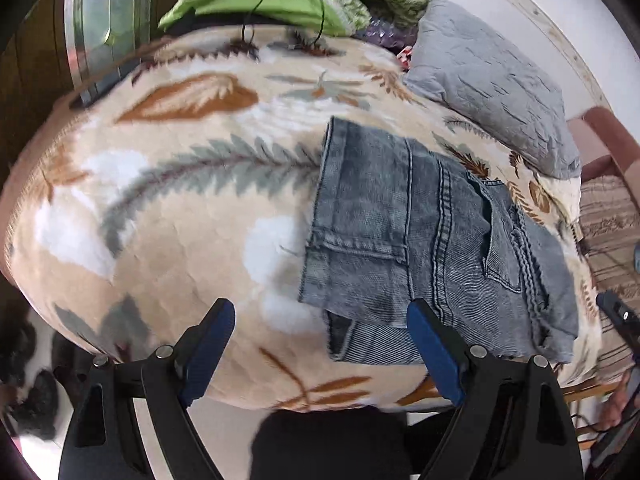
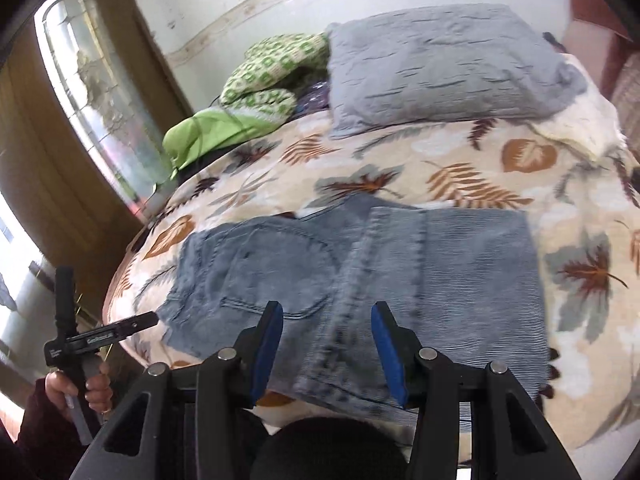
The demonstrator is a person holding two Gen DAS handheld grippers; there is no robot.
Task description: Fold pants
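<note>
Blue denim pants (image 1: 400, 220) lie folded into a compact rectangle on a bed with a beige leaf-print blanket (image 1: 180, 200). My left gripper (image 1: 320, 308) is open wide above the blanket's near edge. Its right finger overlaps the near left corner of the pants and nothing is pinched. In the right wrist view the pants (image 2: 360, 264) spread across the middle. My right gripper (image 2: 327, 308) hovers over their near edge with its jaws partly apart and nothing pressed between the blue pads. The left gripper's black body (image 2: 64, 320) shows at the left, held by a hand (image 2: 80, 388).
A grey pillow (image 2: 440, 64) lies at the head of the bed beyond the pants. Green cloth (image 2: 208, 132) and a green-white patterned knit (image 2: 272, 64) are piled at the far left corner. A glazed wooden door (image 2: 92, 80) stands to the left of the bed.
</note>
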